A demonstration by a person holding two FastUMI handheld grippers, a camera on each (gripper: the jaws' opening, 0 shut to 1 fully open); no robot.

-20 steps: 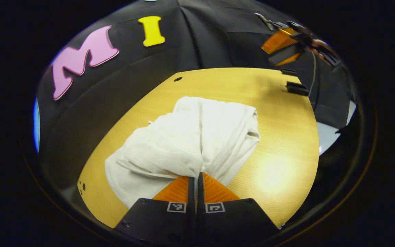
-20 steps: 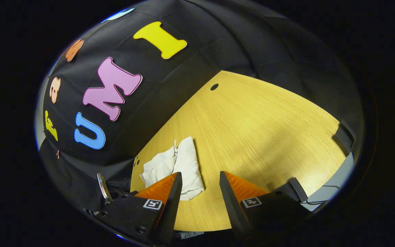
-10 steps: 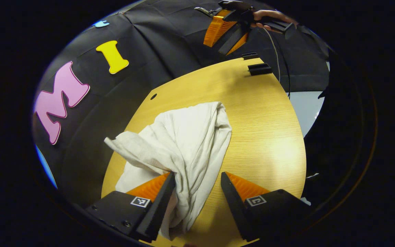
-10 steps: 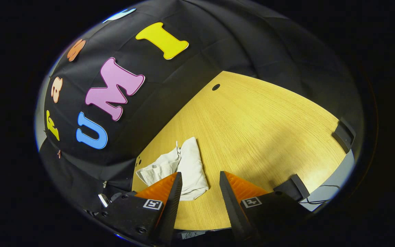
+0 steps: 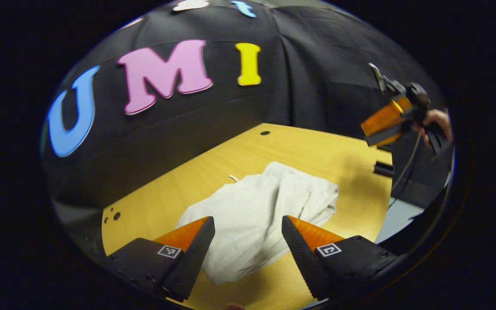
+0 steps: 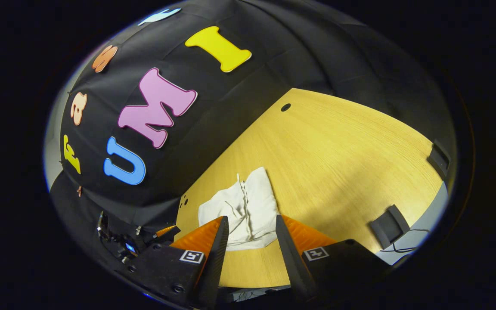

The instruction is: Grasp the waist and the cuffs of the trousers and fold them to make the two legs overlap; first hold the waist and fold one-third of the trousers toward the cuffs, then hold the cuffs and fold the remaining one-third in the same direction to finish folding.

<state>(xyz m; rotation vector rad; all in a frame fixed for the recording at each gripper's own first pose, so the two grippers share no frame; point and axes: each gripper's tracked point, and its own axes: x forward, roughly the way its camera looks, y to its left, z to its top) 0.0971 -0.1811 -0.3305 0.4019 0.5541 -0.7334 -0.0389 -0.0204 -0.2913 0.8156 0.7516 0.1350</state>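
Note:
The white trousers (image 5: 261, 211) lie in a loosely folded, wrinkled bundle on the wooden table (image 5: 196, 181). My left gripper (image 5: 248, 245) hovers open just above their near edge, with nothing between its fingers. In the right gripper view the same trousers (image 6: 243, 211) look small and lie far off near the table's left edge. My right gripper (image 6: 250, 245) stands open high above the table, away from the cloth. That right gripper (image 5: 385, 125) also shows at the far right of the left gripper view, held by a hand (image 5: 435, 122).
Two small black blocks (image 6: 388, 221) (image 6: 439, 157) sit at the table's right edge, with a cable beside the nearer one. A round hole (image 6: 286, 107) marks the table's far corner. The left gripper's body (image 6: 134, 241) shows low at the left.
My left gripper let go of the trousers and opened, then pulled back and up. The cloth dropped into a flatter bundle. The right gripper stayed open, drifting slightly.

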